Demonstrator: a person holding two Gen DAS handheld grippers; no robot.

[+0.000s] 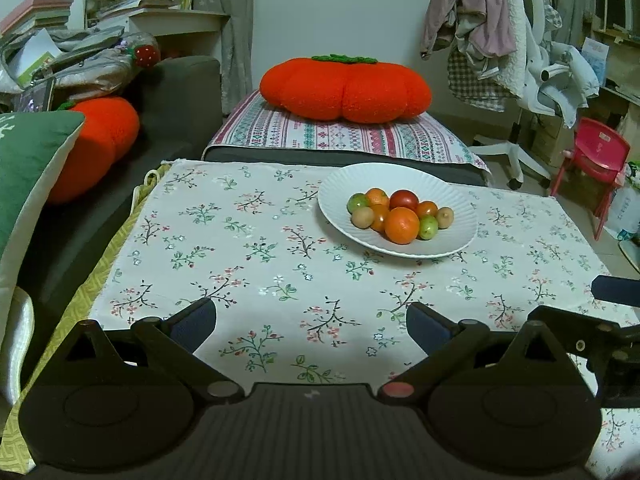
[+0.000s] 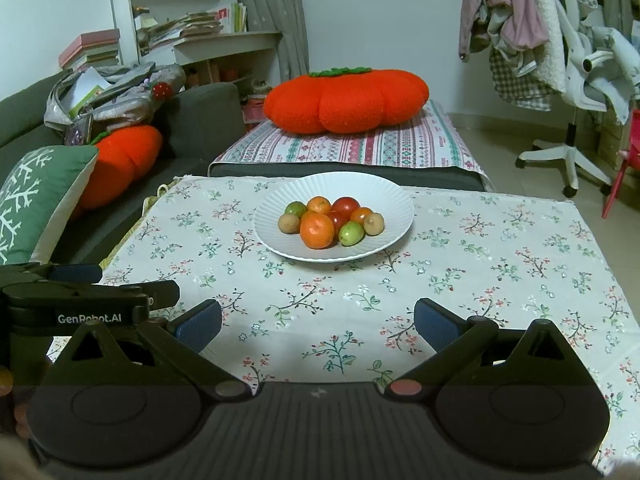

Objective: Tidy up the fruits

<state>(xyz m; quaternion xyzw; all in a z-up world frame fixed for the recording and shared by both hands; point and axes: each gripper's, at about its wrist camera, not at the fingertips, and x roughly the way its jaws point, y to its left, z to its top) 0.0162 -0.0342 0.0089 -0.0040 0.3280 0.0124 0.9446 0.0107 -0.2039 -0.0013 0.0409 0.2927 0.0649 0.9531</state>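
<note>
The fruits lay heaped together on a white ribbed plate (image 1: 452, 240) (image 2: 276, 240) that sat on the far half of a table covered by a floral tablecloth (image 1: 248, 264) (image 2: 480, 272). In the pile, a large orange (image 1: 402, 225) (image 2: 317, 231) sat at the near edge, with a smaller orange (image 1: 377, 197) (image 2: 319, 205) behind it. A red tomato (image 1: 404, 200) (image 2: 346, 204) rested at the back, touching an orange-red cherry tomato (image 1: 427, 209) (image 2: 361, 215). Green fruits (image 1: 429, 227) (image 2: 351, 233) and tan-brown round ones (image 1: 445, 217) (image 2: 374, 223) filled the sides; their exact kind could not be told.

Both grippers hovered low over the near part of the cloth, well apart from the plate. The left gripper (image 1: 311, 322) (image 2: 76, 272) had its blue-padded fingers spread wide with nothing between them, only tablecloth showing in the gap. The right gripper (image 2: 318, 322) (image 1: 612, 288) was likewise spread apart and held nothing. In the right wrist view, the left tool's body carried the lettering "GenRobot.AI".

Beyond the table, a big orange persimmon-shaped cushion (image 1: 345, 89) (image 2: 346, 100) lay on a striped patterned cover (image 1: 340, 136) (image 2: 360, 146). A second orange cushion (image 1: 100, 140) (image 2: 120, 160) and a green pillow (image 1: 28, 168) (image 2: 36, 196) sat on the dark sofa at left. At right, a white swivel chair (image 1: 516, 144) (image 2: 572, 152) was piled with clothes, near a red plastic chair (image 1: 596, 160).
</note>
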